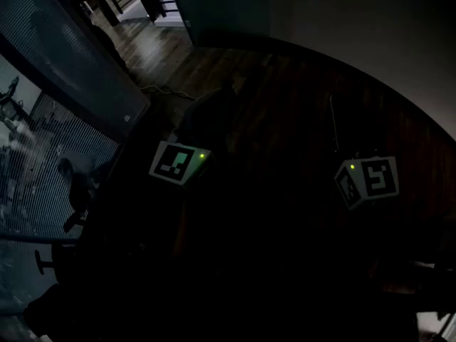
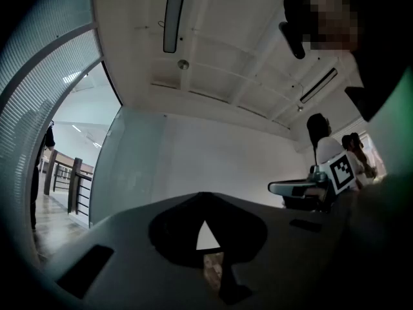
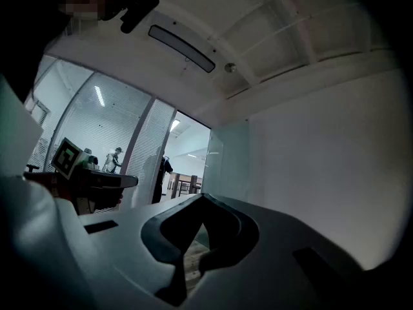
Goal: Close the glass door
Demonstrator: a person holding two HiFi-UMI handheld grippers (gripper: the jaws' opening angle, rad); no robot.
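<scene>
The room is dim, with a white wall [image 2: 219, 163] ahead and a dark wood floor [image 1: 214, 59].

Left gripper view: my left gripper [image 2: 205, 197] has its jaws pressed together on nothing. The glass door [image 2: 126, 170] stands open along that wall, right of the doorway [image 2: 68, 173] and apart from my tips.

Right gripper view: my right gripper [image 3: 203, 197] is likewise closed and empty. The door's edge is ahead, and a person [image 3: 161, 170] stands by the opening.

Head view: almost black, only 2 marker cubes [image 1: 178, 164] glowing; I see no handle.

My worry: closed tips pushing on smooth glass could skid off. A hard shove could also swing the door into the frame or that person.
</scene>
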